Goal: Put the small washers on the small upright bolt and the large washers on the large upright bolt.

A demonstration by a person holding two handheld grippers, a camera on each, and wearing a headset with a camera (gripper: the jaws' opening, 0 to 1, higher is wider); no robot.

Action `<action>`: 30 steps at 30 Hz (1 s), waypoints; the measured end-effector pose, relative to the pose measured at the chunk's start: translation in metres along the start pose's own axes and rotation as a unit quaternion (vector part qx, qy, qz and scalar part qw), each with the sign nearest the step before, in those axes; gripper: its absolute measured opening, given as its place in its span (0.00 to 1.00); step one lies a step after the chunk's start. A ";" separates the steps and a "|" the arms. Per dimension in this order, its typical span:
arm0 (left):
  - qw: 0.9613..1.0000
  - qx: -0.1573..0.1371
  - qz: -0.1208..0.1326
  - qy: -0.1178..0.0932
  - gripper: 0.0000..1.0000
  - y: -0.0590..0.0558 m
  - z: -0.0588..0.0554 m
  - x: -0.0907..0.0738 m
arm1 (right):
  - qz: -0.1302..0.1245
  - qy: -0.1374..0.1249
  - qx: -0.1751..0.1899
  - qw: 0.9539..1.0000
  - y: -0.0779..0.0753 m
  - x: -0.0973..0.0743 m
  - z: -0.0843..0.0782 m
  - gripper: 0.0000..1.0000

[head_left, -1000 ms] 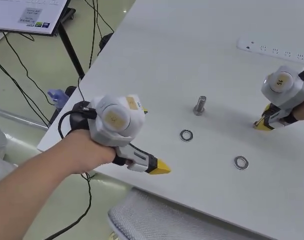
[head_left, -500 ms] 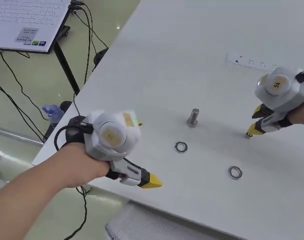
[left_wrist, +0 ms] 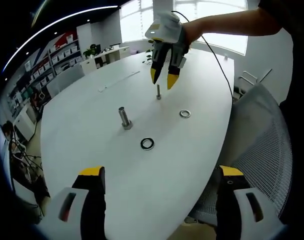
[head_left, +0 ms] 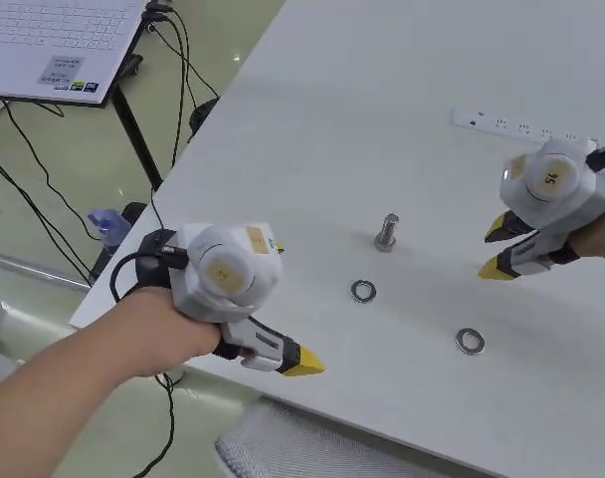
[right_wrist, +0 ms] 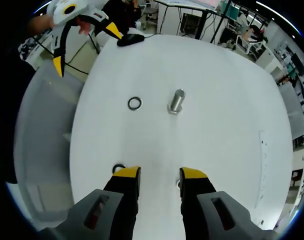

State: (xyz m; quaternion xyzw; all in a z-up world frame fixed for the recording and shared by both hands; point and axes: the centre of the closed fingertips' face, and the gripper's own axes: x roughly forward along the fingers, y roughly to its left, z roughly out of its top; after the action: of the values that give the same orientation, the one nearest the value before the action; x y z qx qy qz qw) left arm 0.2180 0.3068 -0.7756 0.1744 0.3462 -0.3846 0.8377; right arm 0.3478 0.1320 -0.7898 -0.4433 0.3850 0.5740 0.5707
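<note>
The person stands at the corner of a white table (head_left: 382, 90) with a tool in each fist. The left gripper (left_wrist: 161, 175) hangs near the table's near edge, over by the mesh chair (head_left: 283, 448). Its yellow-tipped jaws are spread wide with nothing between them. The right gripper (head_left: 491, 251) is out over the tabletop, well apart from the other. Its jaws are parted a moderate way and are also empty. In the left gripper view its two tips hang just above the small upright bolt (left_wrist: 158, 91), one to either side and clear of it. The large upright bolt (head_left: 387, 232) stands on its head near the middle of the work area, between the two grippers, with nothing threaded on it. Two washers lie flat on the table. The left washer (head_left: 363, 291) is just in front of the large bolt on the person's side. The right washer (head_left: 470, 341) is further along, near the right gripper and close to the small bolt. In the right gripper view the right washer peeks out beside that gripper's own left jaw. From here the two rings look much alike and I cannot tell which is the small one and which the large. A white power strip (head_left: 511, 127) lies flat further back on the table. An open laptop (head_left: 54, 40) sits on a stand off to the left, with black cables trailing to the floor under it.
</note>
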 end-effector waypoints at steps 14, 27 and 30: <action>1.000 -0.003 0.008 -0.007 0.94 0.001 0.005 0.000 | 0.020 -0.010 0.008 1.000 0.041 0.008 -0.017 0.35; 1.000 -0.006 0.006 -0.006 0.91 -0.004 0.006 0.002 | 0.038 -0.006 -0.002 0.999 0.073 0.036 -0.032 0.36; 1.000 -0.007 0.004 -0.005 0.91 -0.006 0.005 0.002 | 0.042 -0.005 -0.002 0.999 0.076 0.041 -0.034 0.36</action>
State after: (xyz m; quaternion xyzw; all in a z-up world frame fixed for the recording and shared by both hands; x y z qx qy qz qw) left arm 0.2170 0.2993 -0.7734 0.1681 0.3439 -0.3794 0.8424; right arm 0.2764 0.1091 -0.8444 -0.4251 0.3996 0.5999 0.5475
